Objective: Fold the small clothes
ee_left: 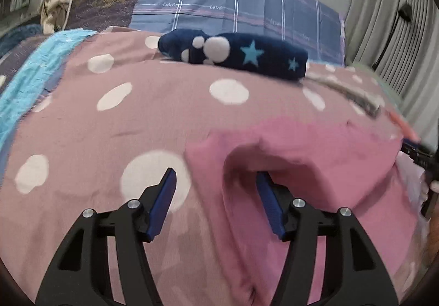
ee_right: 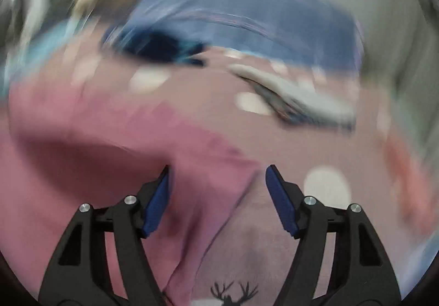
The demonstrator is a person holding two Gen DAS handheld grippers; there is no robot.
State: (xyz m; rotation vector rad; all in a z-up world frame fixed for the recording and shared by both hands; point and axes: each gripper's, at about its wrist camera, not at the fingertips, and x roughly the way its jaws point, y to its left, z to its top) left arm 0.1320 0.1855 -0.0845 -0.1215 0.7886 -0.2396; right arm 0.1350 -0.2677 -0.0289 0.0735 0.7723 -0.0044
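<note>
Pink garment lies rumpled on my dotted bed cover. Both grippers, left and right, have jaws wide open, holding nothing. I should pinch opposite edges evenly.

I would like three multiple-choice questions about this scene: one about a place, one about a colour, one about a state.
1. Where does the dark blue folded cloth lie?
A. far end of the dotted bedspread
B. between the left gripper's fingers
C. on the floor

2. What colour is the garment nearest the left gripper?
A. green
B. pink
C. black

3. How do the right gripper's jaws stand?
A. shut on cloth
B. open
C. out of view

Answers: 1 A, it lies beyond the garment near the pillows; 2 B, pink fabric; 3 B, a wide gap shows.
</note>
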